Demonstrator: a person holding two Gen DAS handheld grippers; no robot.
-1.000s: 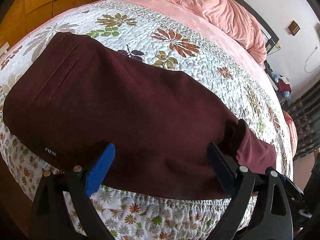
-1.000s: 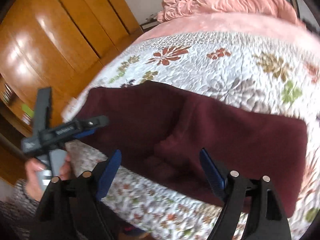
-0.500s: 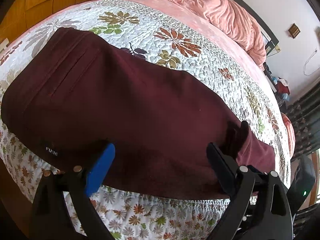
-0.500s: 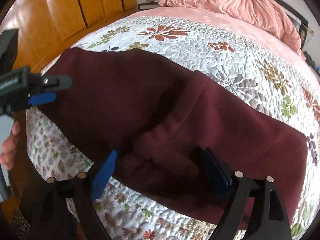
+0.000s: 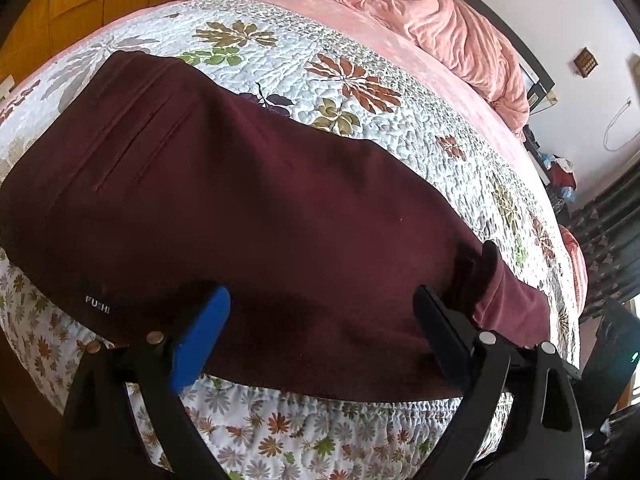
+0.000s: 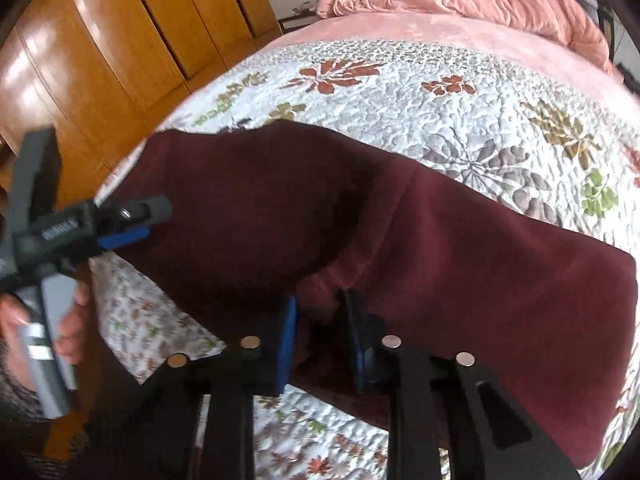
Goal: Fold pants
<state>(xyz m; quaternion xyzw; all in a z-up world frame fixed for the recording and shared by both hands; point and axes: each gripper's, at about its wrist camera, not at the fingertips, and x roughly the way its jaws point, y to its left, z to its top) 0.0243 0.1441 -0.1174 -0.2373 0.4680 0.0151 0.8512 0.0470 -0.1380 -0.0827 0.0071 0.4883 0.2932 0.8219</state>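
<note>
Dark maroon pants [image 5: 248,208] lie spread along the near edge of the bed, with a white "FUSHI" label at the near left. My left gripper [image 5: 320,312] is open over the pants' near edge, empty, its jaws wide apart. In the right wrist view the pants [image 6: 460,264] have a raised fold in the middle. My right gripper [image 6: 320,320] has closed its blue jaws on that fold of the pants near the front edge. The left gripper also shows in the right wrist view [image 6: 132,220], held by a hand at the left.
A floral quilt [image 5: 360,92] covers the bed, with a pink sheet and a crumpled pink blanket [image 5: 440,28] at the far end. Wooden wardrobe doors [image 6: 120,40] stand at the left. Dark curtains and clutter are at the right beyond the bed.
My right gripper has moved in and closed from wide open onto the pants' fold. My left gripper has stayed open over the near edge, hardly moving.
</note>
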